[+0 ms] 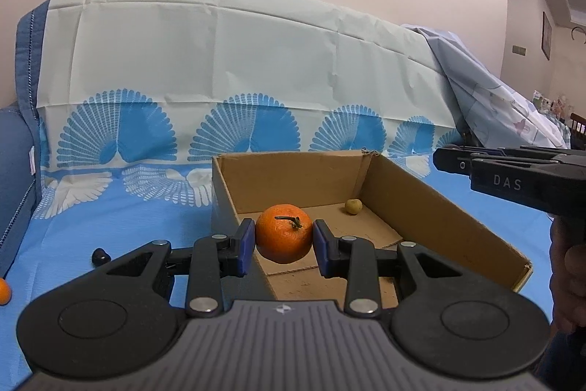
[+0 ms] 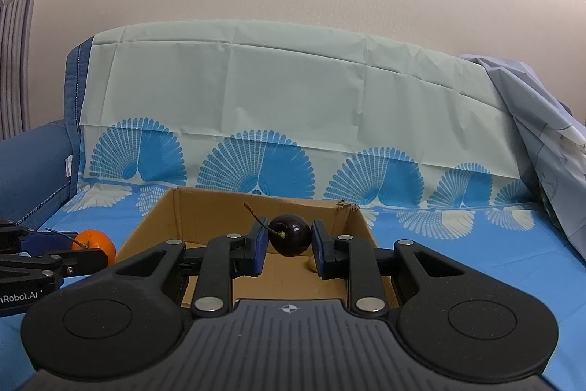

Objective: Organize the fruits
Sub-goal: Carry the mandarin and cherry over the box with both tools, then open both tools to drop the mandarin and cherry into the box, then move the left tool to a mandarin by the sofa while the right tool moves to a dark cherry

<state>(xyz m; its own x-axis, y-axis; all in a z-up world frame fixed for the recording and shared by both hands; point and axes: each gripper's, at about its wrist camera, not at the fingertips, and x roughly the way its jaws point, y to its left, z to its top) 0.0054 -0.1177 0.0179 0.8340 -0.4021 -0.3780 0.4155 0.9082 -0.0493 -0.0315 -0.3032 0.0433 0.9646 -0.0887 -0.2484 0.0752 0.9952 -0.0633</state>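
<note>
My left gripper (image 1: 282, 239) is shut on an orange tangerine (image 1: 284, 232) with a short stem, held over the near left corner of an open cardboard box (image 1: 450, 218). A small yellowish fruit (image 1: 353, 206) lies on the box floor near the back wall. My right gripper (image 2: 288, 237) is shut on a dark cherry (image 2: 291, 234) with a long stem, held above the same cardboard box (image 2: 161, 218). In the right wrist view the tangerine (image 2: 96, 244) shows at the left in the other gripper, and the yellowish fruit (image 2: 312, 263) peeks out beside the right finger.
The box sits on a blue cloth with white fan patterns (image 1: 110, 226) over a sofa. On the cloth at left lie another dark cherry (image 1: 100, 257) and a second orange fruit (image 1: 3, 292) at the frame edge. A person's hand (image 1: 567, 281) holds the right gripper.
</note>
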